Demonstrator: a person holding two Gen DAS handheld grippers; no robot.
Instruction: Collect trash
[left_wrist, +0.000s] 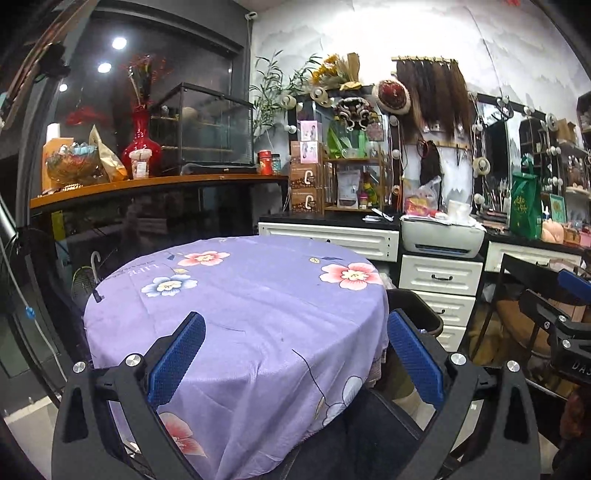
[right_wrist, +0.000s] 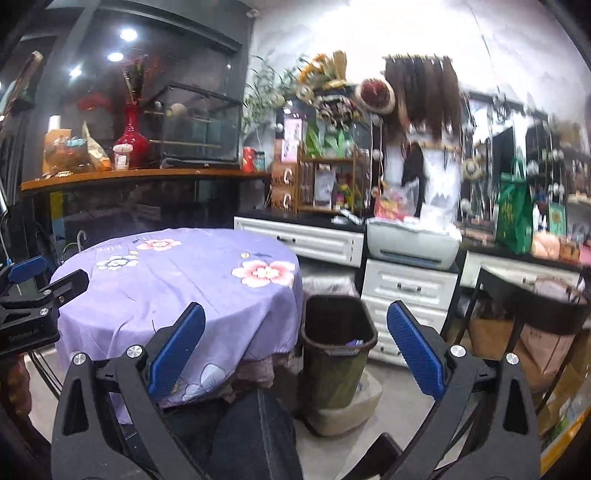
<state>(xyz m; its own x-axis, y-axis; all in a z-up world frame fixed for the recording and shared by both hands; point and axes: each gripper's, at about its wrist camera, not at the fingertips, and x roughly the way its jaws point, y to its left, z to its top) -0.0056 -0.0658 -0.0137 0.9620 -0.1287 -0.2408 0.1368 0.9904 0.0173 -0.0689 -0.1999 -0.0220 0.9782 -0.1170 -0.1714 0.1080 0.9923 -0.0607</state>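
Both grippers hang over the near edge of a round desk (left_wrist: 236, 295) draped in a purple flowered cloth (left_wrist: 258, 332). The left gripper (left_wrist: 295, 358) has its blue-padded jaws spread wide apart with nothing between them, above the cloth. The right gripper (right_wrist: 295, 358) is likewise spread wide and empty, held to the right of the desk. Just right of the desk, on the floor, stands a dark trash bin (right_wrist: 338, 354), upright, with a small pale scrap (right_wrist: 355, 342) inside near its right rim. Behind it sit white drawers (right_wrist: 408, 291) and a printer (right_wrist: 413, 243).
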